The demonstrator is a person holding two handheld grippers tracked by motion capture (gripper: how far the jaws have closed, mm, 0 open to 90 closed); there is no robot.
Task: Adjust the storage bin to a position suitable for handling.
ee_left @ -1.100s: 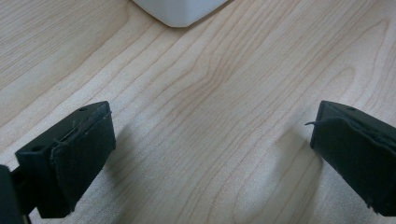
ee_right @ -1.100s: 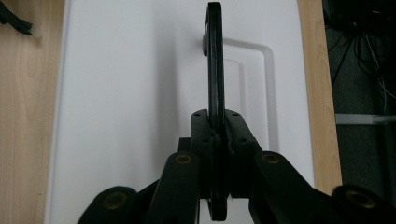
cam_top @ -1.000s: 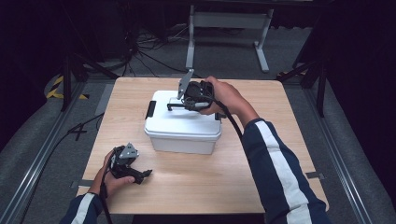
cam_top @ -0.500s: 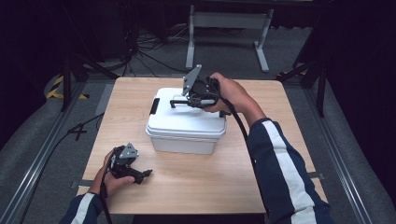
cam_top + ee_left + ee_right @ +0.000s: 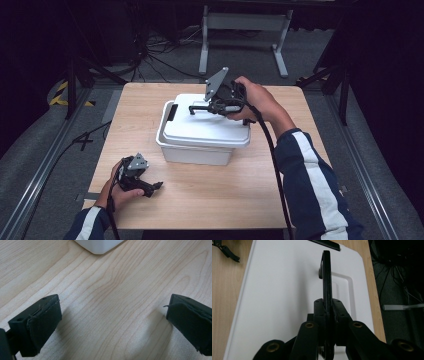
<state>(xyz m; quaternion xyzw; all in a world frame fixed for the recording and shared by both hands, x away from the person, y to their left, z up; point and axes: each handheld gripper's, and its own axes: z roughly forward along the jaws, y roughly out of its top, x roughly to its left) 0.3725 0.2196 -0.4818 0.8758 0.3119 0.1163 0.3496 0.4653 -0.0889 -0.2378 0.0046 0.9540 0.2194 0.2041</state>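
White plastic storage box (image 5: 200, 142) with a snap-on white lid (image 5: 202, 125), rounded corners, black latch (image 5: 172, 112) on its left end, black carry handle (image 5: 326, 275) hinged on the lid top. Handle is raised upright out of its shallow recess, thin and dark, seen edge-on in the right gripper view. Right gripper (image 5: 197, 108) sits over the lid, jaws pressed together and pinching the handle. Left gripper (image 5: 157, 186) rests on the table near the front left, well apart from the box, jaws spread wide with bare wood between them.

Box sits about mid-table, slightly toward the far side, on a light wood-grain table (image 5: 210, 200). Grey carpeted floor around, cables and a grey metal stand (image 5: 245, 30) behind, yellow-black tape at far left, room dark.

Box long axis runs left-right across the table, a bit skewed. Handle's long axis follows the lid's length, pointing toward the latch end.
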